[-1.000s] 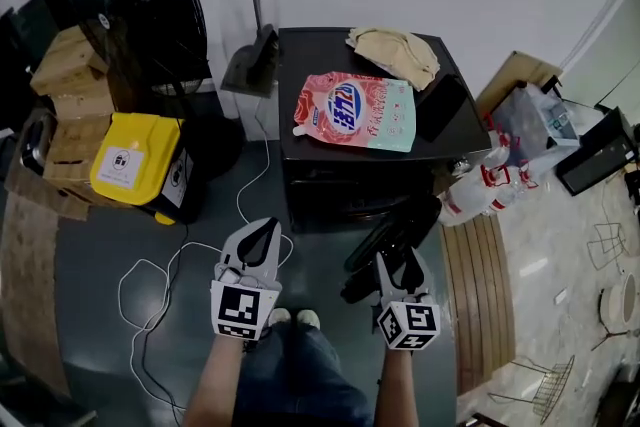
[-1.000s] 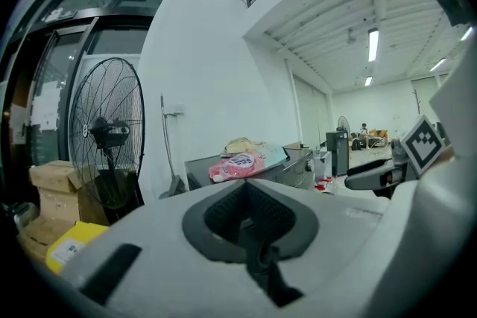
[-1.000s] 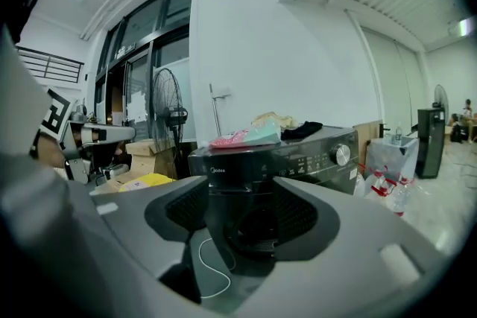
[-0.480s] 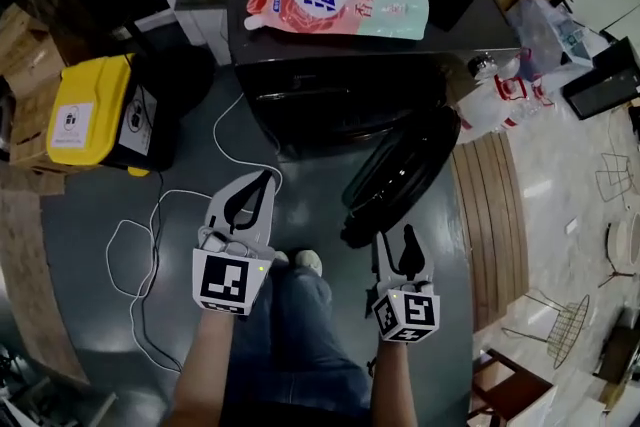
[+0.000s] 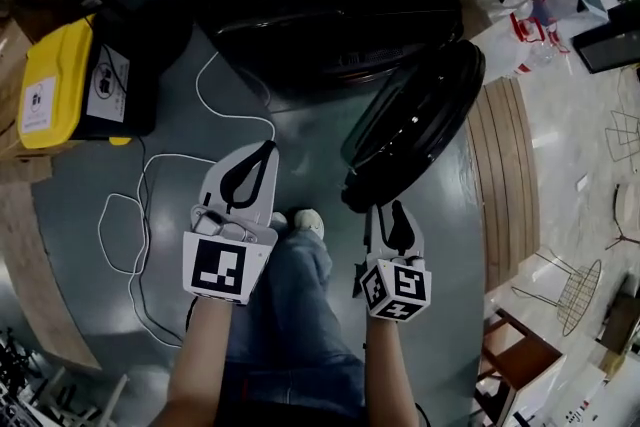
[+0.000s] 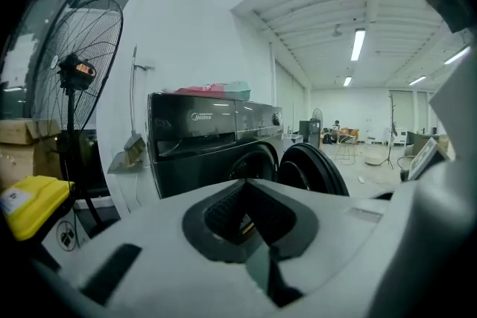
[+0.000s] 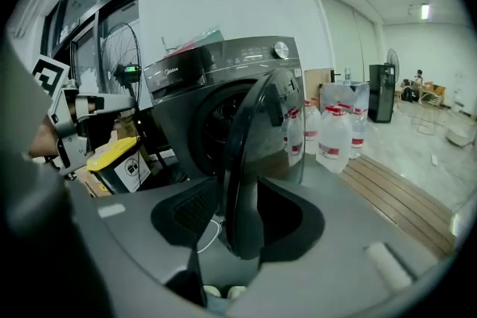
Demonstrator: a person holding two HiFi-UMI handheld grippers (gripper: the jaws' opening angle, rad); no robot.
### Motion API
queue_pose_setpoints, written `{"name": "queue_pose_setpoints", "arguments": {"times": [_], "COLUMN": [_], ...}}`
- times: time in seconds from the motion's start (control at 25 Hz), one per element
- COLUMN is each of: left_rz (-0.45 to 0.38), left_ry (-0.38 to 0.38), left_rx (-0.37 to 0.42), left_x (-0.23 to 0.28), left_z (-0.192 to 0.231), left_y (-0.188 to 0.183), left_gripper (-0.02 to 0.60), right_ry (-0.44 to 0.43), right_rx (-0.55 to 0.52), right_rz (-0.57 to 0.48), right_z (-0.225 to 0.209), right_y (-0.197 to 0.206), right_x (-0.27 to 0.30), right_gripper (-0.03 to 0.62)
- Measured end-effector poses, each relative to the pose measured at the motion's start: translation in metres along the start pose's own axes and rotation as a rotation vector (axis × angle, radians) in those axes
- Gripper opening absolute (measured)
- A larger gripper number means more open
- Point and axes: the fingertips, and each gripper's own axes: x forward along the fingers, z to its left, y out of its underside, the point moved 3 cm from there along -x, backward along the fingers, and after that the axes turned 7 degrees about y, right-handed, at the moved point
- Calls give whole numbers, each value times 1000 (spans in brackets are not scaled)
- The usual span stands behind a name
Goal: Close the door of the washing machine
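The dark front-loading washing machine [image 5: 320, 5] stands at the top of the head view, and its round door [image 5: 415, 130] is swung open toward me on the right. My right gripper [image 5: 385, 213] is at the door's near lower edge. In the right gripper view the door [image 7: 257, 130] rim stands between the jaws of the right gripper [image 7: 250, 194], which are closing, with a gap still beside the rim. My left gripper [image 5: 262, 155] hangs left of the door, shut and empty. The left gripper view looks past the left gripper [image 6: 250, 186] at the machine [image 6: 201, 138] and door [image 6: 313, 167].
A yellow box [image 5: 60, 85] sits left of the machine, with a white cable [image 5: 150, 215] looping over the floor. A wooden slatted platform [image 5: 510, 175] and water bottles [image 7: 335, 134] lie right of the door. A standing fan [image 6: 74, 71] is at the left. My shoes [image 5: 300, 220] are between the grippers.
Both grippers have sunk lower and come nearer the machine. The right gripper has reached the open door's edge and its jaws have narrowed round it.
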Motion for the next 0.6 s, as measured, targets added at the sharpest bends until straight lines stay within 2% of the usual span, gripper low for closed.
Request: {"name": "queue_pose_setpoints", "arguments": {"times": [0.32,0.6], "left_rz": [8,26], "left_ry": [-14,-44], "left_rx": [-18,-21], "left_x": [-2,-3], "left_z": [-1,9], "left_y": [0,-5], "left_gripper": [8,8], "right_ry": [69,119], "right_rx": [51,59], "right_rz": [42,57], "right_z": [-1,2], "right_y": [5,6], "right_x": [12,13], "right_gripper": [129,120]}}
